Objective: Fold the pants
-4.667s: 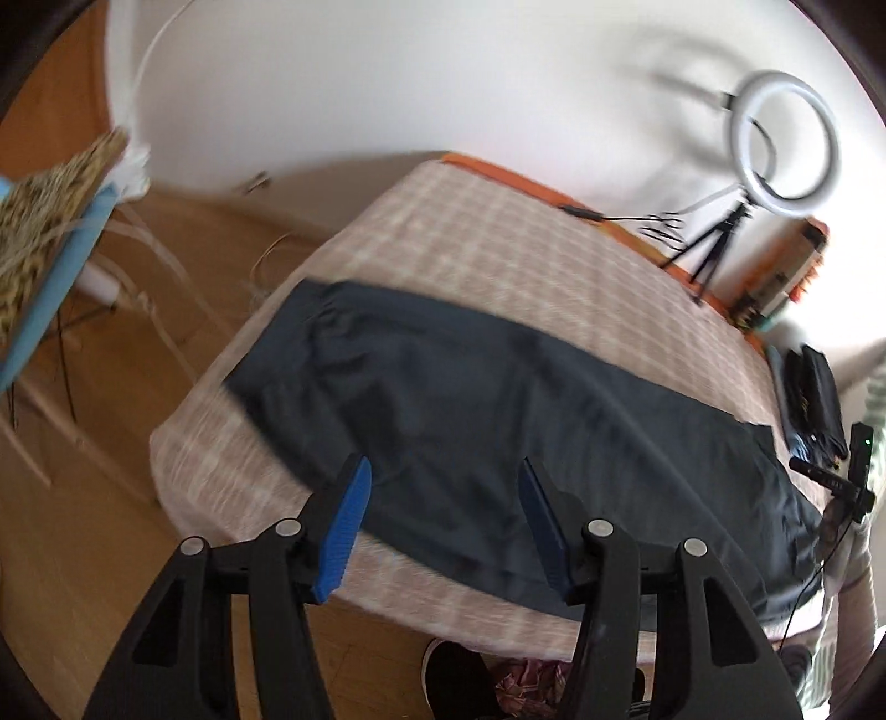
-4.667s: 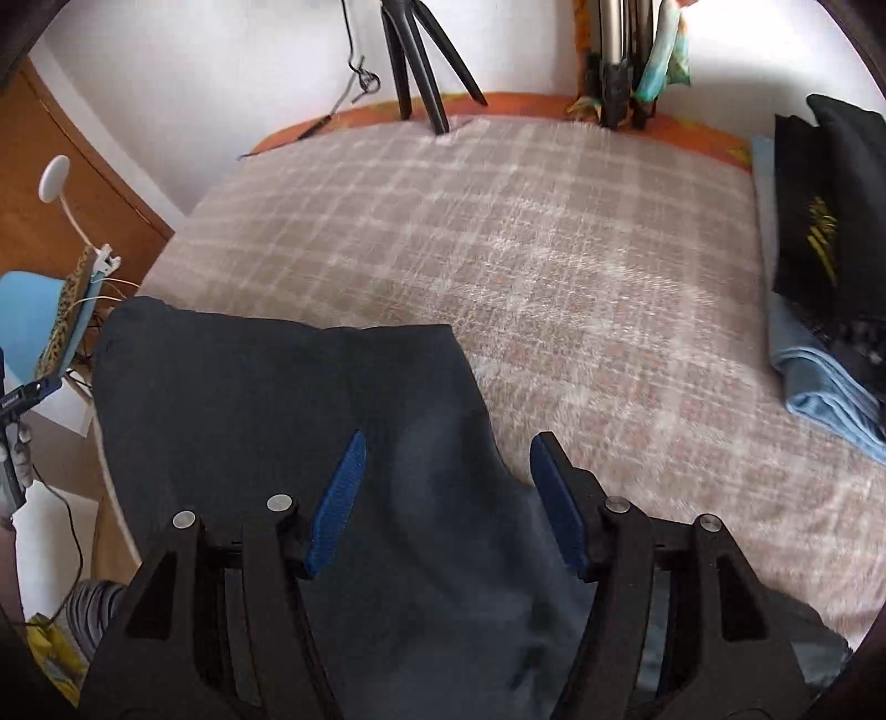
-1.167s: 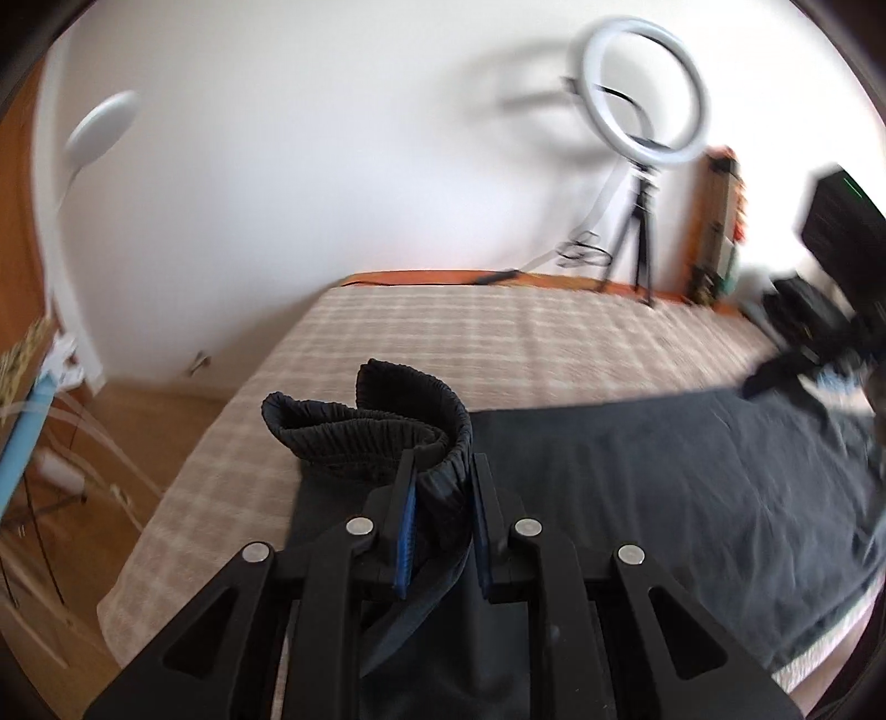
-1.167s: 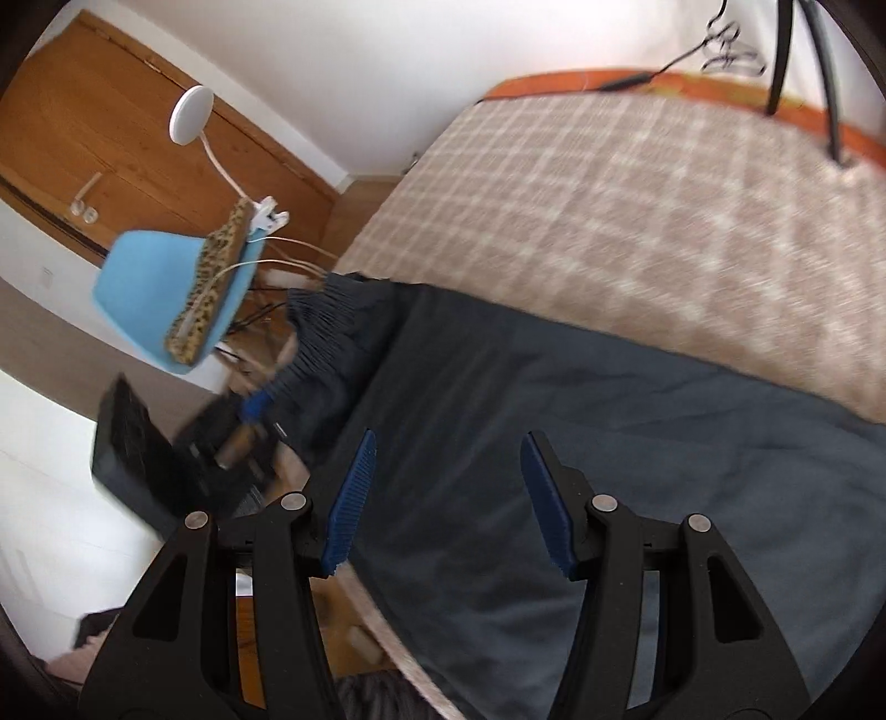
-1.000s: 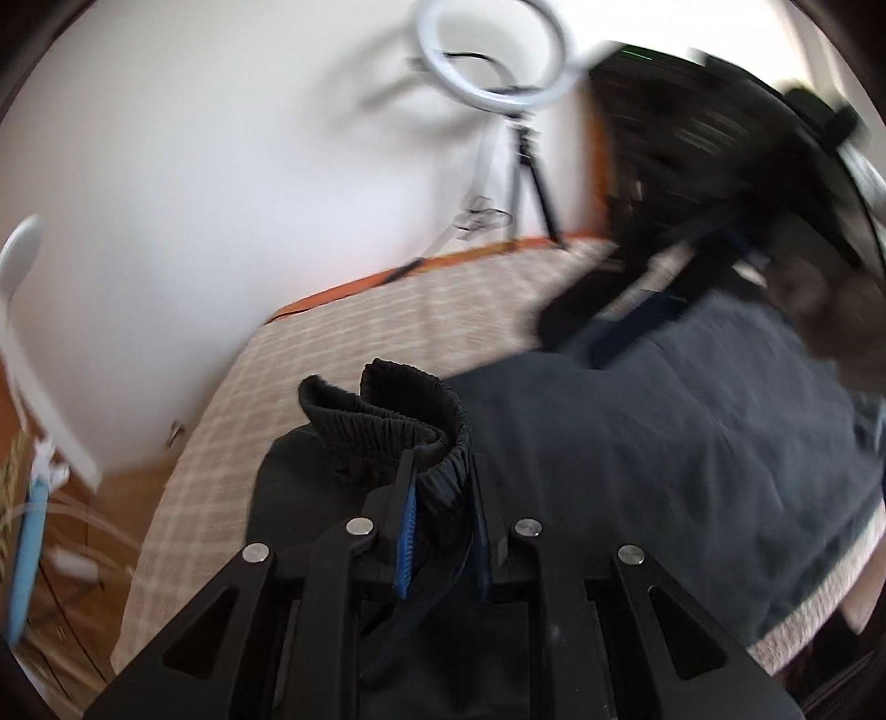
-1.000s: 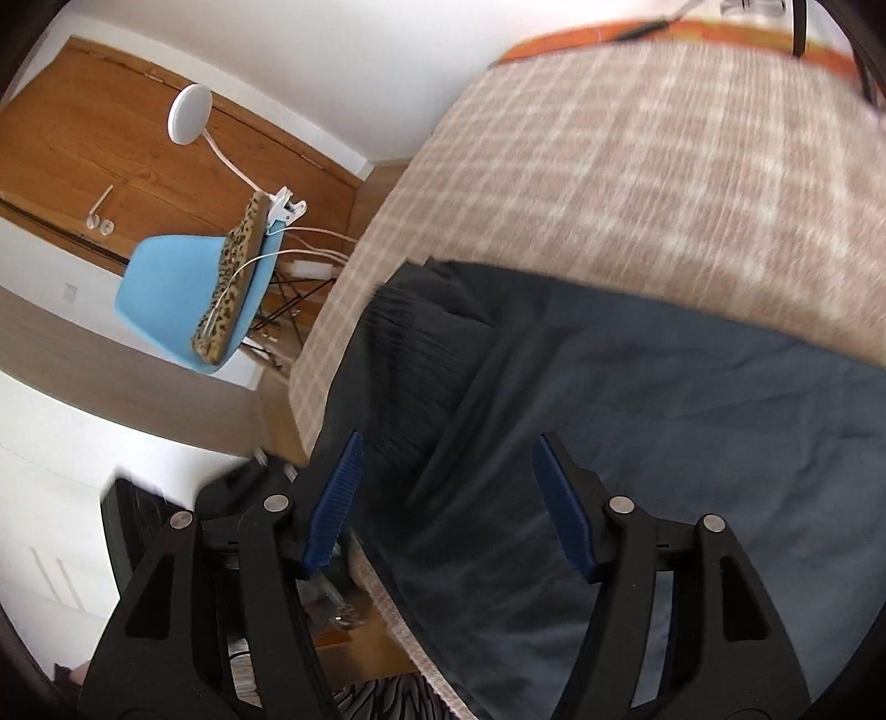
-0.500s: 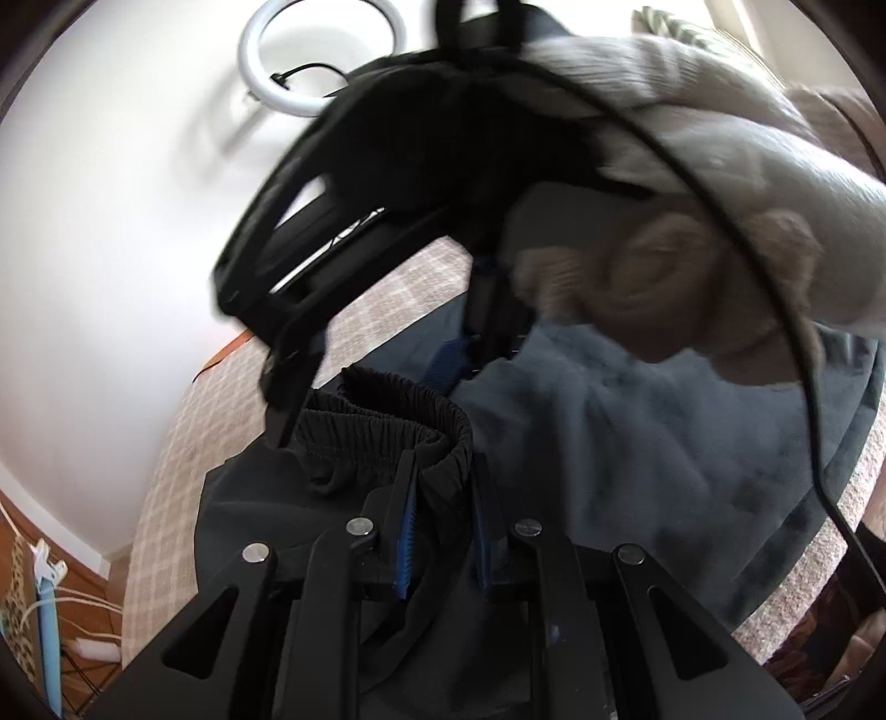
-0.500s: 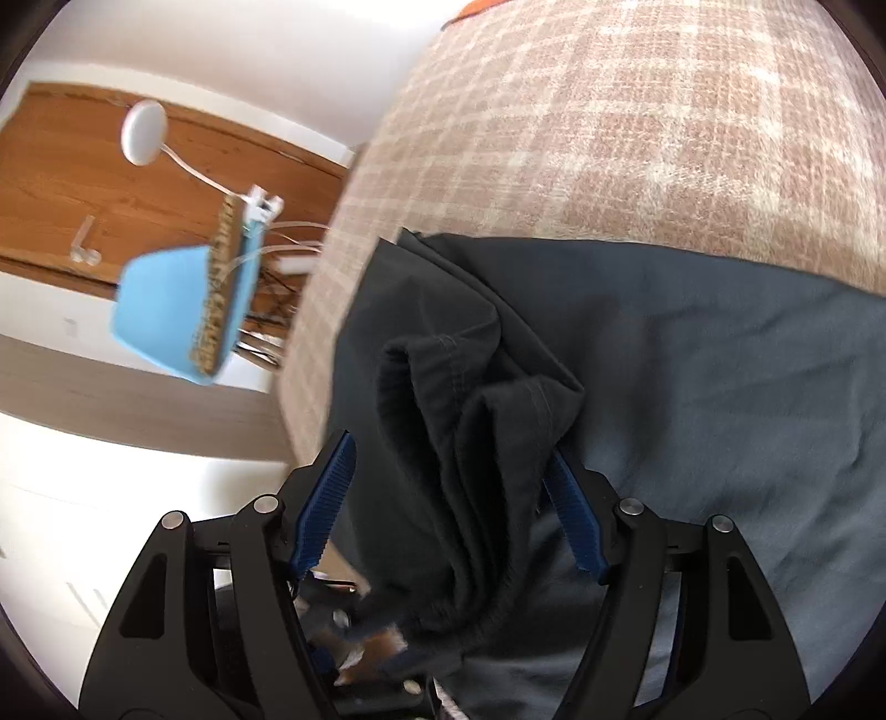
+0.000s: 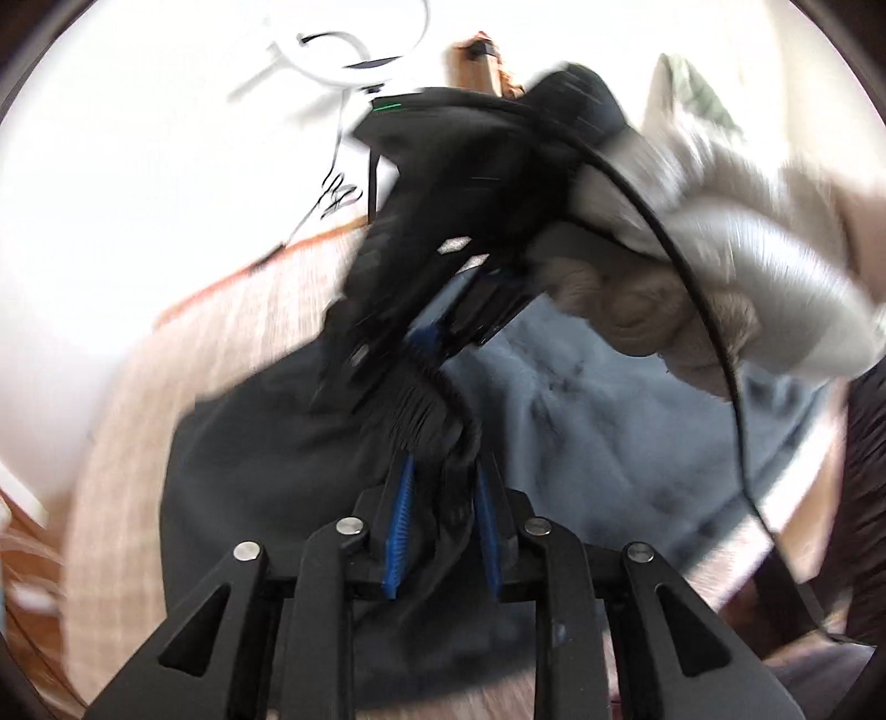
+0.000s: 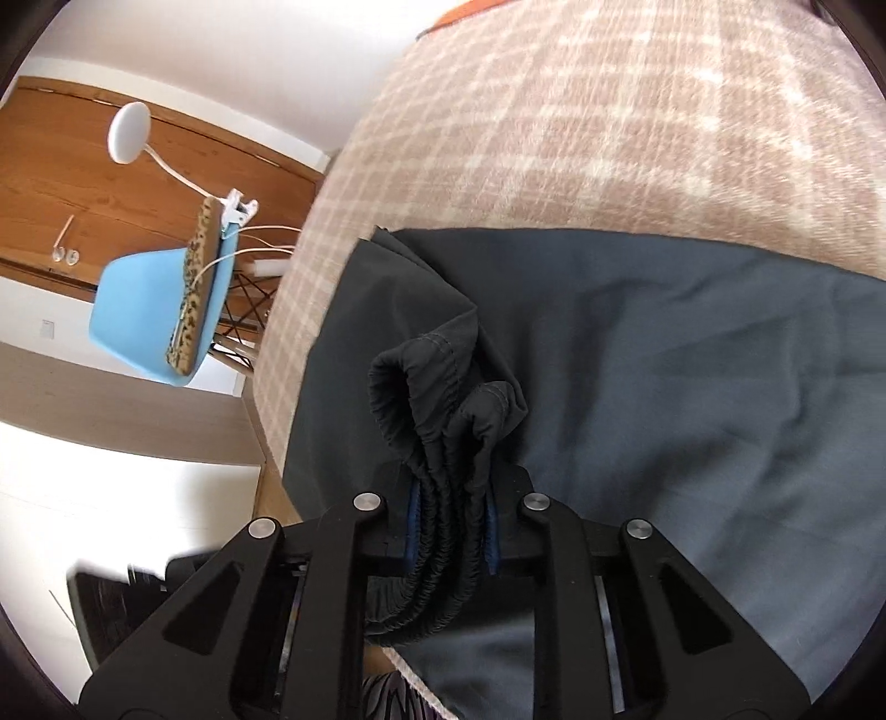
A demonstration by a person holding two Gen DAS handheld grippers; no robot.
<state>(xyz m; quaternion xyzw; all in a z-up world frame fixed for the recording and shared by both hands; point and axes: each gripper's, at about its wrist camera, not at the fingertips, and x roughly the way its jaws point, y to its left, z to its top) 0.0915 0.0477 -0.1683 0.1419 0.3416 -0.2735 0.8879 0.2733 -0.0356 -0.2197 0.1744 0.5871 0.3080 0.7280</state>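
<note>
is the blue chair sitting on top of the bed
No, in the right wrist view the blue chair stands on the floor beside the plaid bed, past the edge where the dark pants lie.

**Two wrist cameras aimed at one bunched waistband from opposite sides**

The left wrist view is taken from just behind the left gripper (image 9: 442, 520), angled down across the dark grey fabric pants (image 9: 266, 471) toward a white wall and a ring light (image 9: 354, 39). The frame is blurred. The black right gripper (image 9: 426, 343) is seen very close ahead.

The right wrist view is taken from just behind the right gripper (image 10: 451, 526), angled down over the beige checked bed cover (image 10: 609, 122) toward a light blue chair (image 10: 144, 315).

The gathered waistband (image 10: 437, 421) and the bed are shared by both views, at close range.
</note>
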